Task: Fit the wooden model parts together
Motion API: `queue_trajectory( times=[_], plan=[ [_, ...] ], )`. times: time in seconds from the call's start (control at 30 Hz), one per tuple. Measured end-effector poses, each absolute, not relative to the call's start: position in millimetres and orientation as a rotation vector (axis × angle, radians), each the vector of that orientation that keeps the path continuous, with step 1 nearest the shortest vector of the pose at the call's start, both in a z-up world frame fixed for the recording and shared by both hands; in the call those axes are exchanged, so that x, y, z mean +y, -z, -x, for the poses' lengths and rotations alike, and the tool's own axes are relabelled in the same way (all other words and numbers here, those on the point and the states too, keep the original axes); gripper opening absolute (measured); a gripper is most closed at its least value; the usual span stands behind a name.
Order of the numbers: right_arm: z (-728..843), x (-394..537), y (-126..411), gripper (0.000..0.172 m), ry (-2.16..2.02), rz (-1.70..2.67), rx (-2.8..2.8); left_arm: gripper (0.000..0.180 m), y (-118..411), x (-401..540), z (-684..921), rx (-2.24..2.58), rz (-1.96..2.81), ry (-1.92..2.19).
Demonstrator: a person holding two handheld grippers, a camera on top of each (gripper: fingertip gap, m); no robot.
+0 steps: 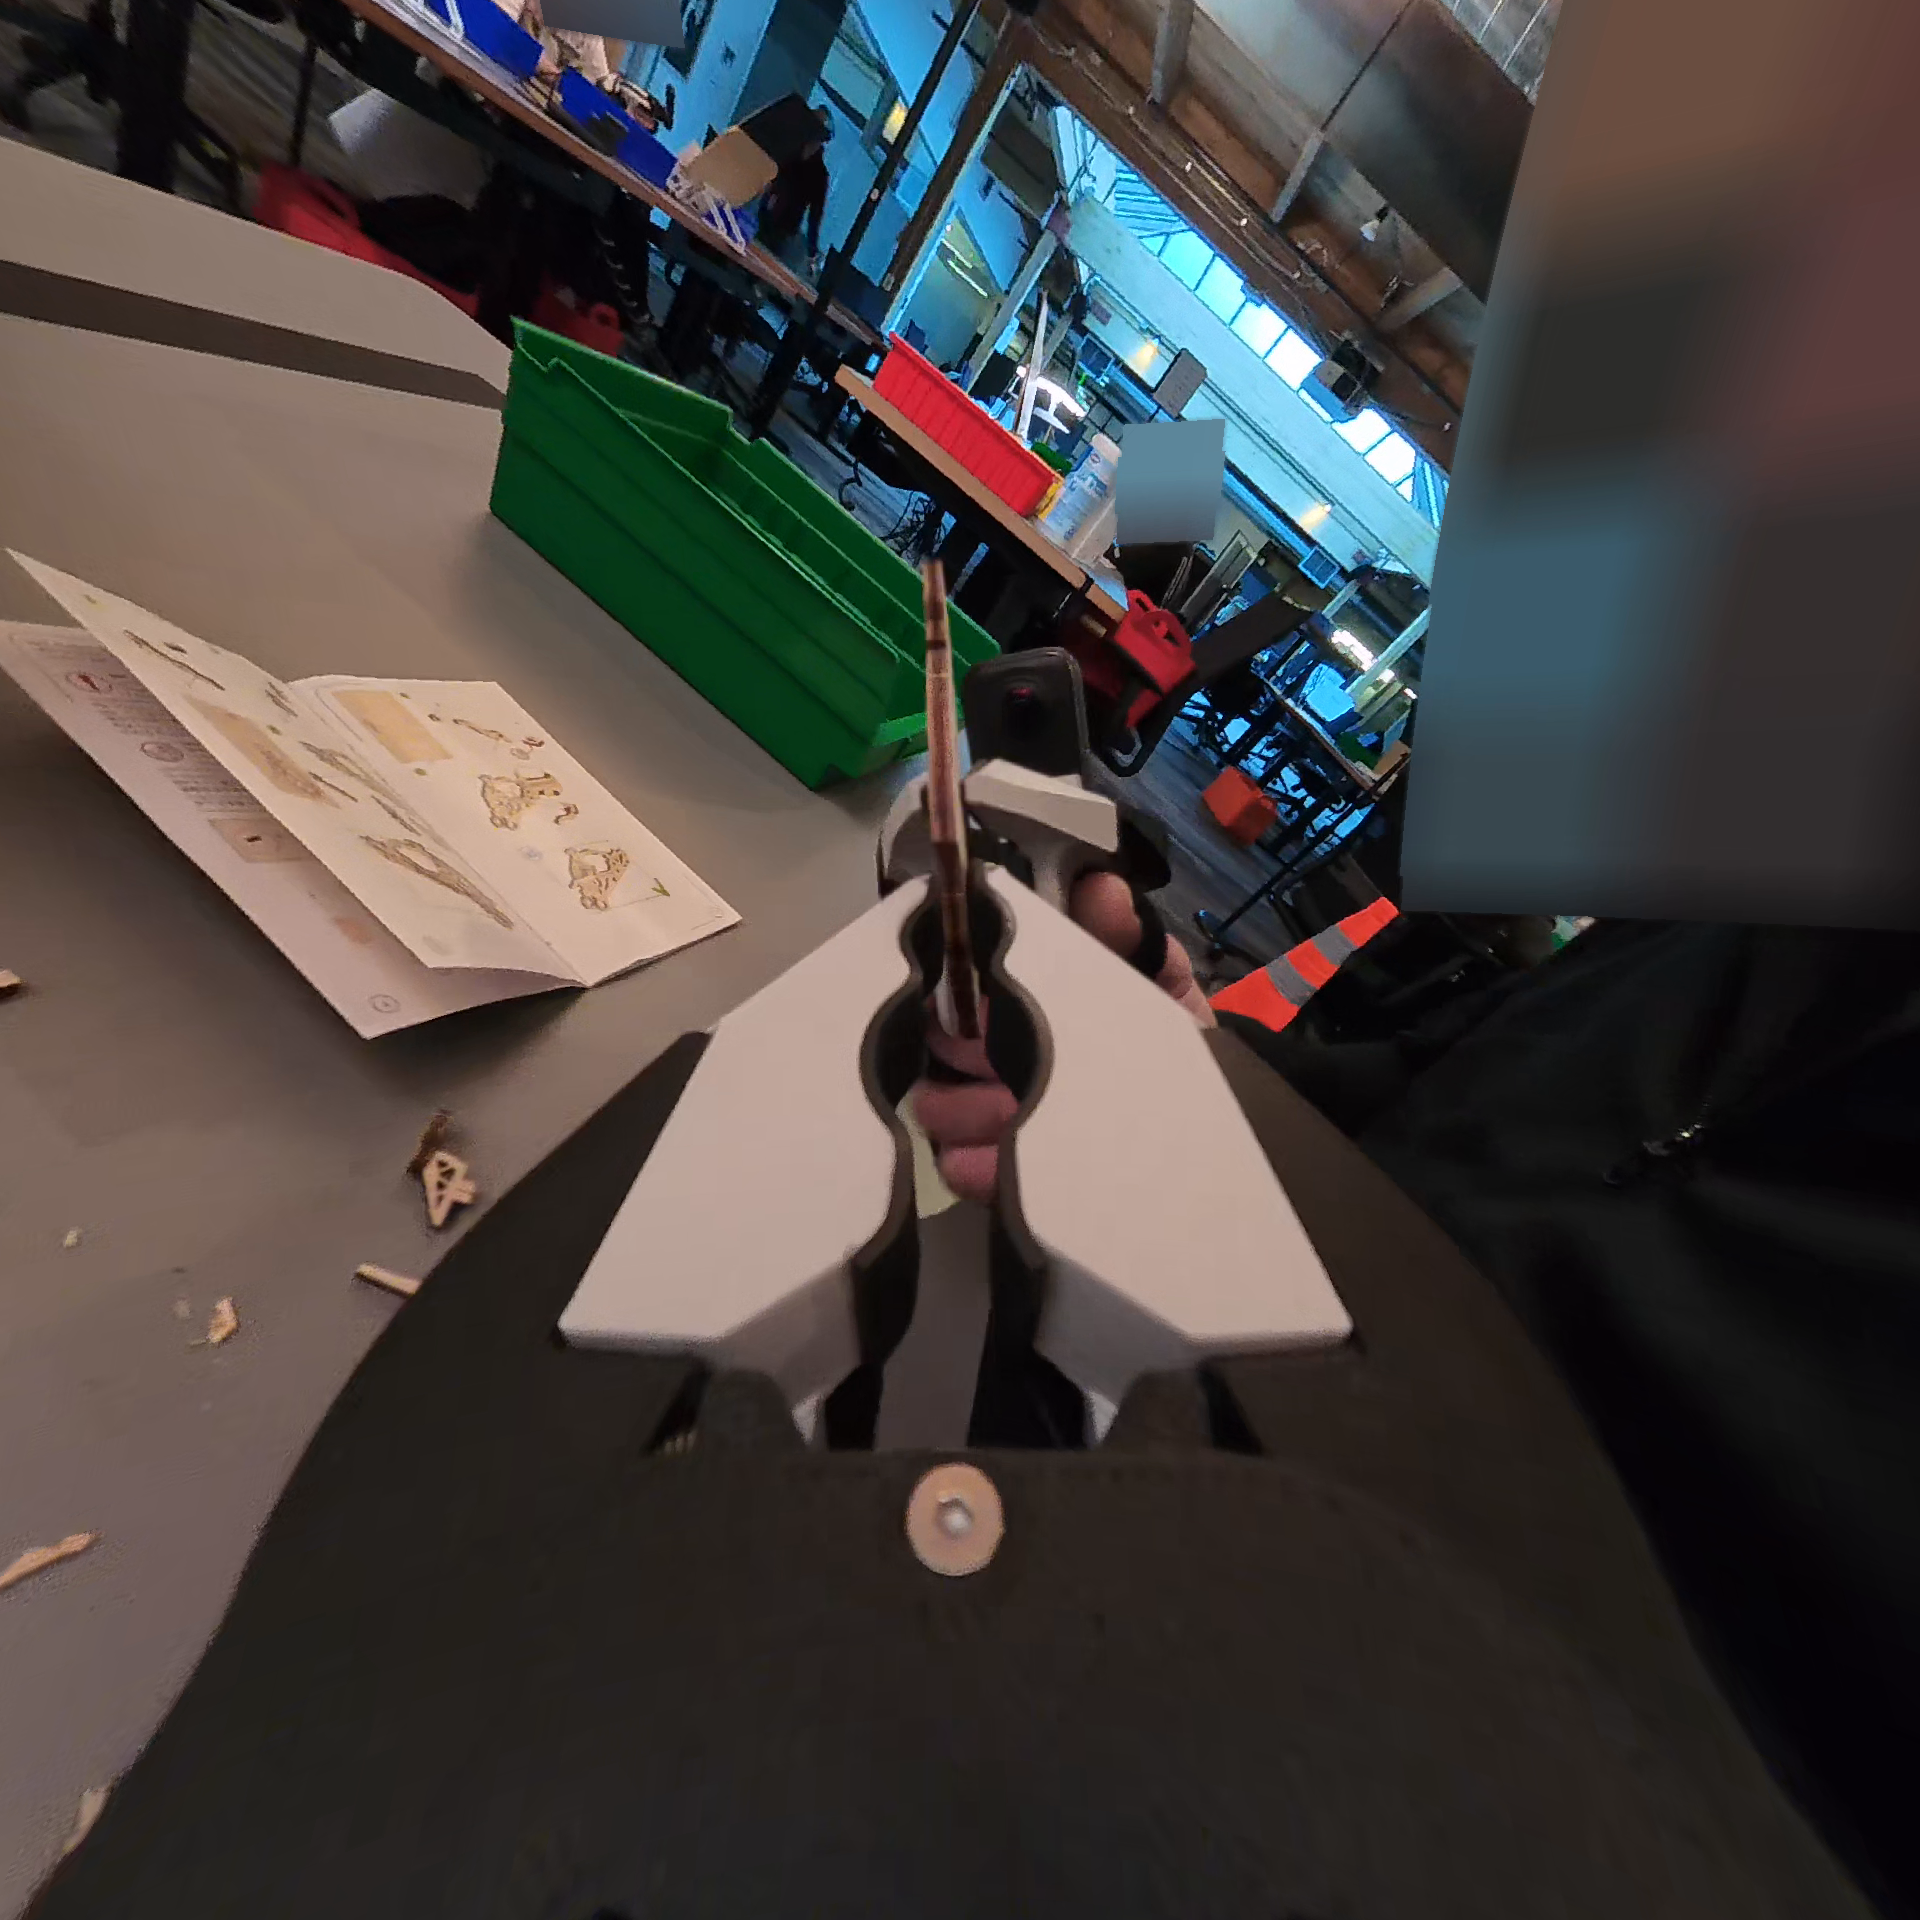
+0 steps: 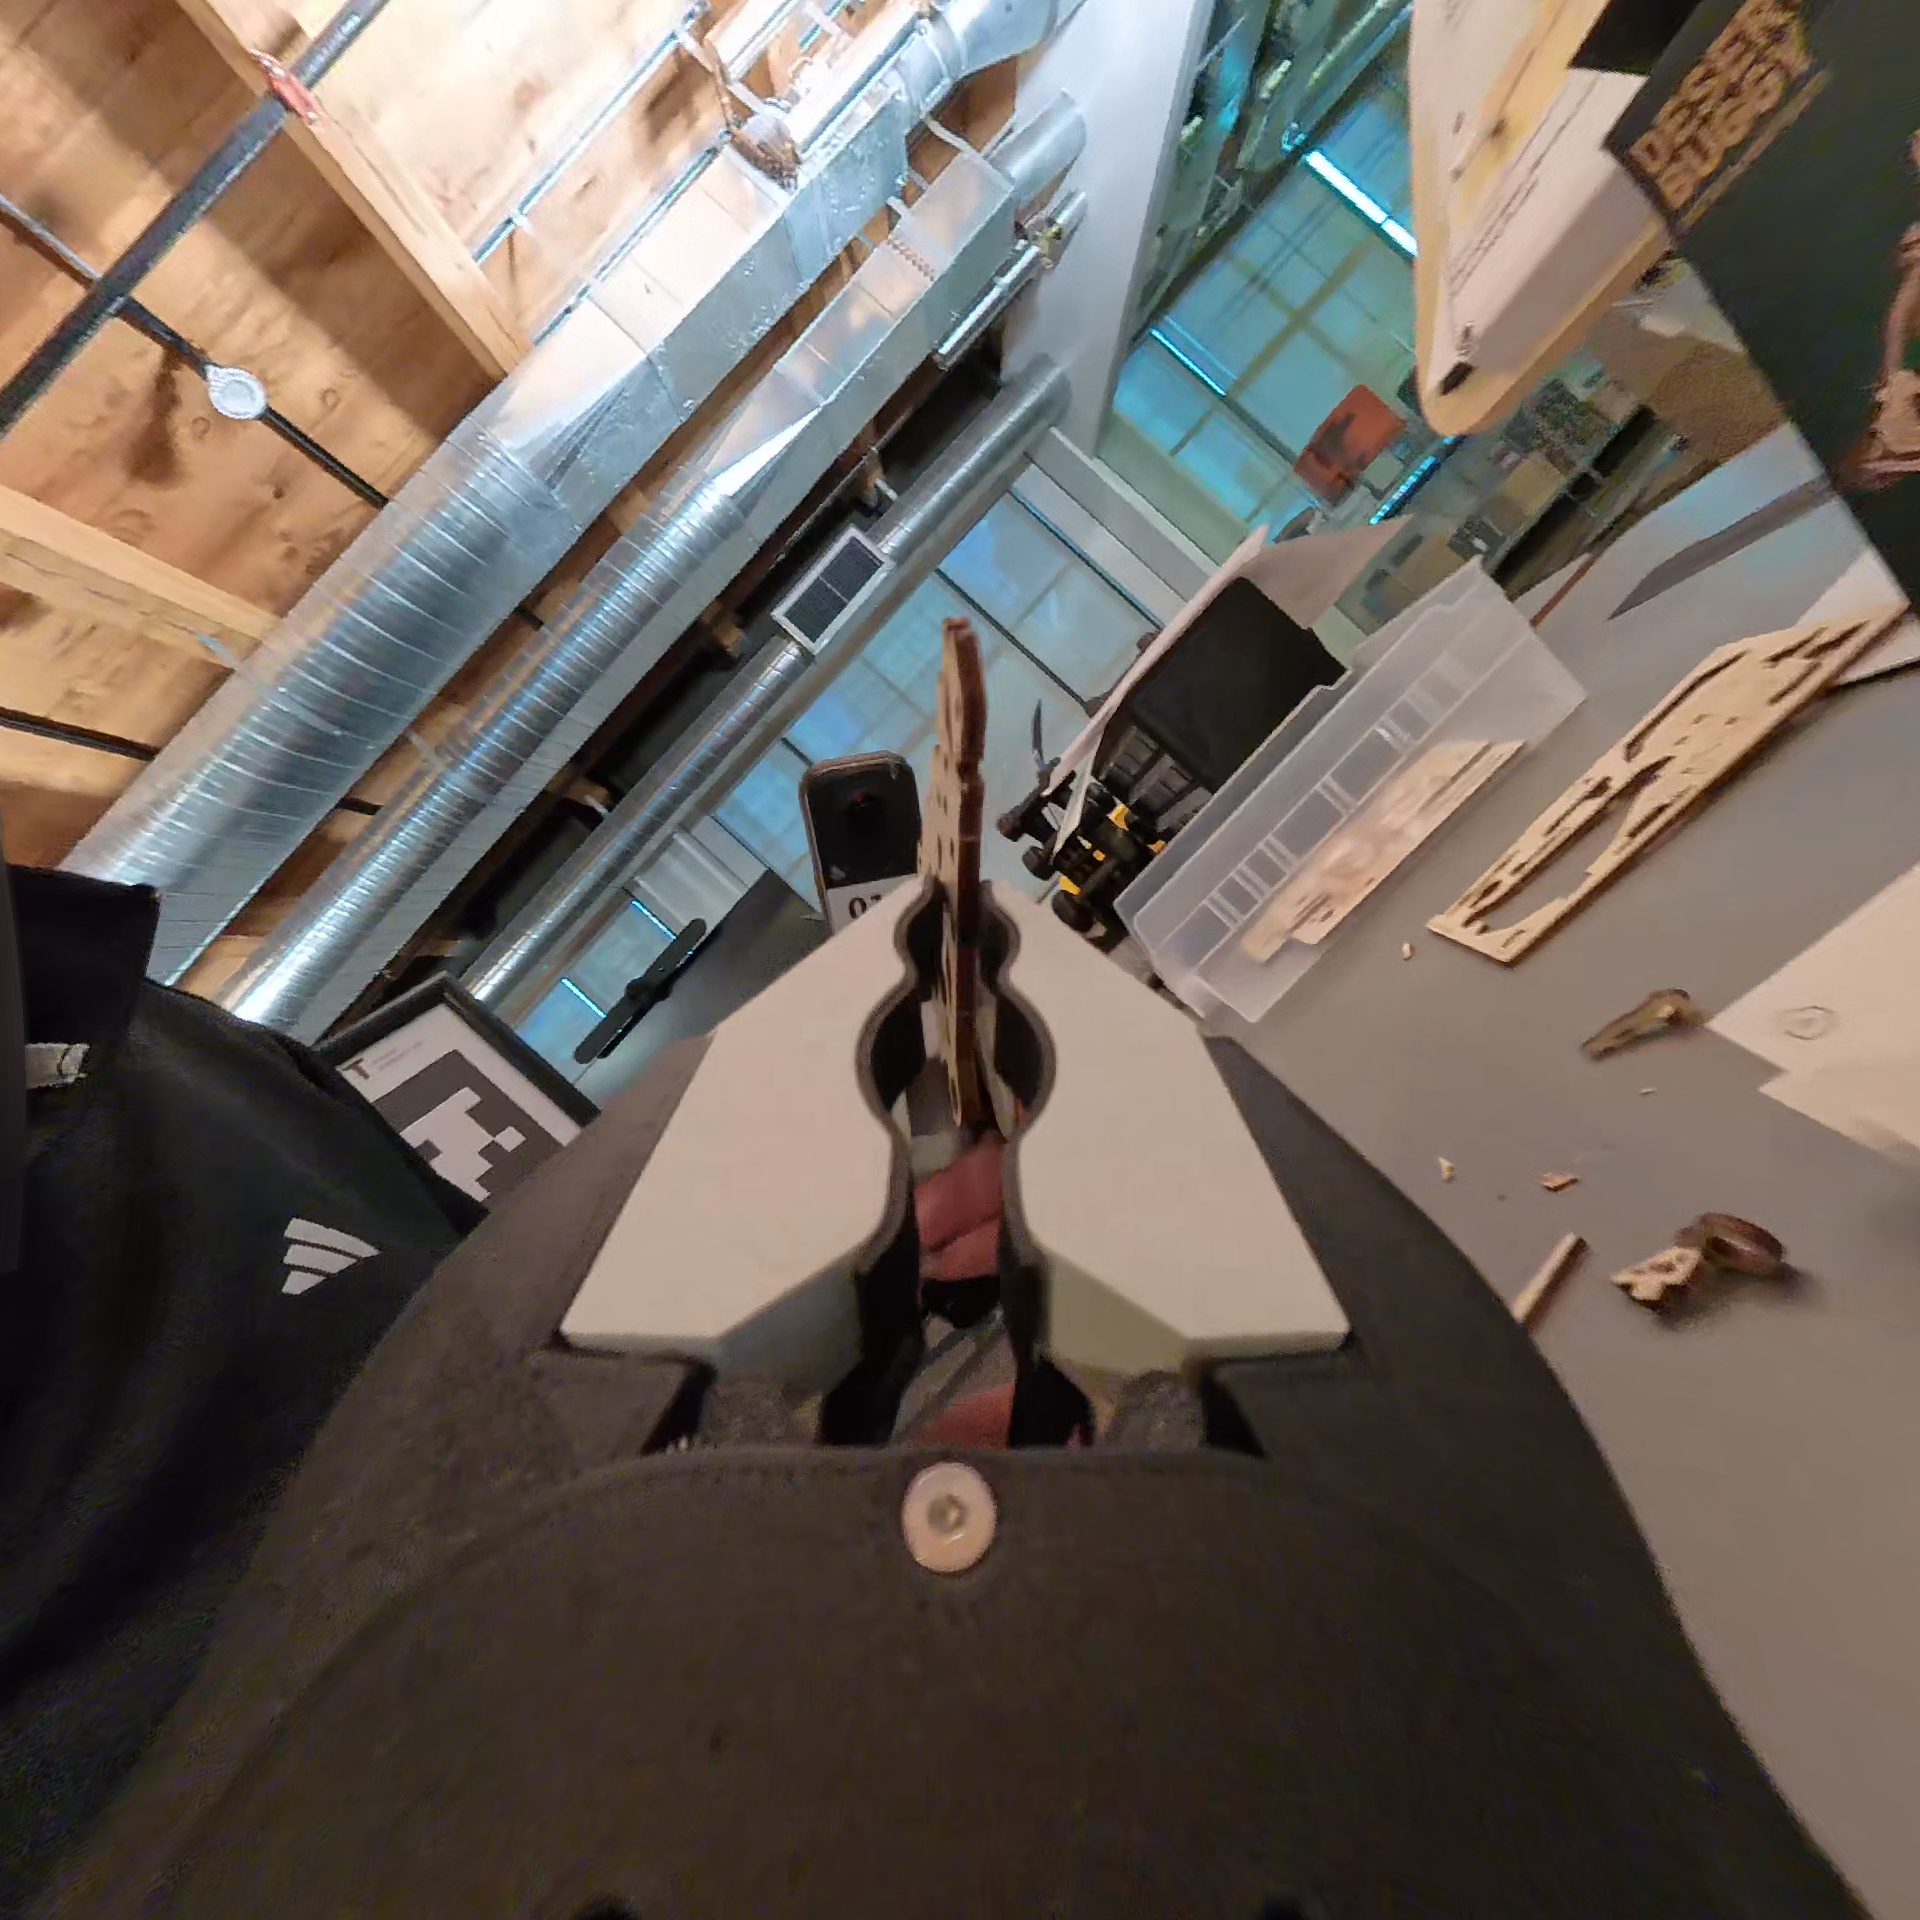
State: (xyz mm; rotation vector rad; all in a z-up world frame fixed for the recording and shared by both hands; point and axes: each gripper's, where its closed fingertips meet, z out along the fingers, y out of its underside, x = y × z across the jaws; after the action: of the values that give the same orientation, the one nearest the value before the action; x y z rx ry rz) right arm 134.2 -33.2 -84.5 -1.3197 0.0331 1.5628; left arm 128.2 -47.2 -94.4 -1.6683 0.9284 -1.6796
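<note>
My left gripper (image 1: 951,896) is shut on a thin flat wooden part (image 1: 940,727), seen edge-on and standing up out of the jaws. It is held above the grey table (image 1: 260,468). My right gripper (image 2: 961,906) is shut on a thin flat wooden part with small holes (image 2: 958,748), also edge-on. The two grippers face each other closely. The right gripper shows just behind the part in the left wrist view (image 1: 1029,810). The left gripper's camera shows in the right wrist view (image 2: 860,831). I cannot tell whether both hold one and the same part.
A green bin (image 1: 707,551) and an open instruction leaflet (image 1: 395,821) lie on the table, with wood scraps (image 1: 447,1184) nearby. A clear plastic box (image 2: 1351,790), a cut-out wooden sheet (image 2: 1662,769) and loose pieces (image 2: 1704,1257) lie to the right. Left and right tips are no more than a few centimetres apart.
</note>
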Motion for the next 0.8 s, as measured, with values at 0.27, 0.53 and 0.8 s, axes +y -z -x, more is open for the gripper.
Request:
queue_trajectory(
  times=[0.27, 0.53, 0.8],
  plan=[
    [-116.2, -40.5, 91.9, 0.0, -1.684, 1.354, -0.074, 0.021, 91.4, -49.3, -113.5, 1.06, 1.701, 1.612],
    [-114.3, -30.5, 97.3, 0.013, -1.556, 1.416, -0.077, 0.001, 103.6, -37.1, -116.0, 1.065, 1.82, 1.532],
    [-117.4, -38.4, 123.0, 0.047, -0.456, 1.637, -0.627, 0.002, 106.1, -7.9, -125.0, 0.587, 1.866, 1.718]
  ],
)
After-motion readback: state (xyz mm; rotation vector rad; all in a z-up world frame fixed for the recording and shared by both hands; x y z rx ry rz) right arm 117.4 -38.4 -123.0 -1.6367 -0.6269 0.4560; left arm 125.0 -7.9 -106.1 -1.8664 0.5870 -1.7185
